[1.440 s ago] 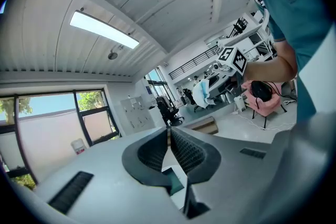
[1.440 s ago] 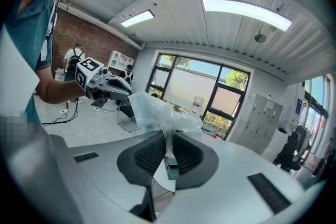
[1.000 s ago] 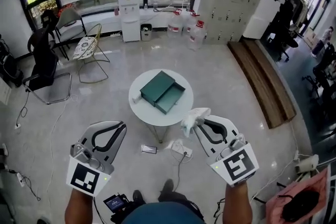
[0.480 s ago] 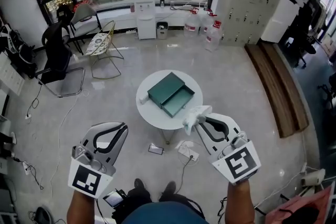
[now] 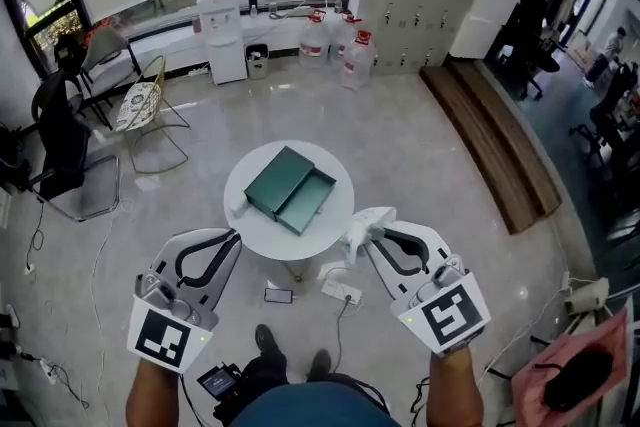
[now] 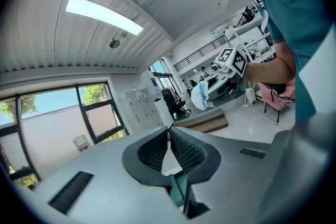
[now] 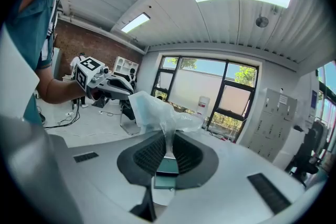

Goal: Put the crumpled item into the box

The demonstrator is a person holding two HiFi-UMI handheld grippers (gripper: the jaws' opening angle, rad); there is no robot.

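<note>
the right gripper (image 7: pixel 169 140) has its jaws pinched tight on a thin fold of the crumpled face mask (image 7: pixel 157 110), so the pale blue bulk stands free above the pads and should fall clear when they part. in the head view it hangs off the near right edge of the round table (image 5: pixel 300 245), not yet over the green box (image 5: pixel 290 187), which lies open on the tabletop with its hollow half towards that gripper. the left gripper (image 6: pixel 169 136) is closed with nothing between its pads and hovers on the table's near left side, probably spare for this one-handed carry.
</note>
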